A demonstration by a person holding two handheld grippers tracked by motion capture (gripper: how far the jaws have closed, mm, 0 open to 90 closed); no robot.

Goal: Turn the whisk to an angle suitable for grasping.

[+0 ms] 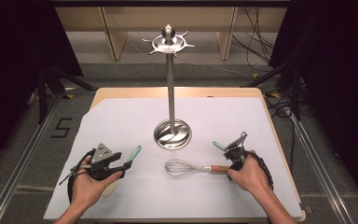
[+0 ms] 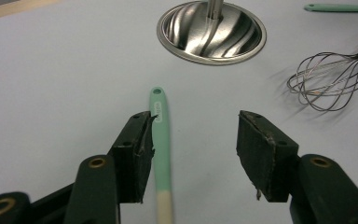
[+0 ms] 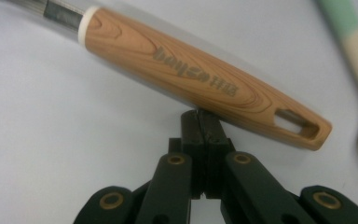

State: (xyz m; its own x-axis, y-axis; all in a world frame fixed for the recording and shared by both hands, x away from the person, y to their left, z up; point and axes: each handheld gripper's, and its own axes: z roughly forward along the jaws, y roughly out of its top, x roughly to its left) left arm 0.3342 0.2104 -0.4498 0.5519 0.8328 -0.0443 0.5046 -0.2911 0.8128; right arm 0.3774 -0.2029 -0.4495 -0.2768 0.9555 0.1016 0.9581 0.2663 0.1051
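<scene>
The wire whisk with a wooden handle (image 1: pixel 189 168) lies on the white sheet (image 1: pixel 121 121), in front of the steel stand's round base (image 1: pixel 172 134). My right tongs (image 3: pixel 199 116) are closed, empty, tips at its handle. My left tongs (image 2: pixel 193 140) are wide open around a mint-green spatula handle (image 2: pixel 161 140), whose side touches one pad (image 2: pixel 137 154).
</scene>
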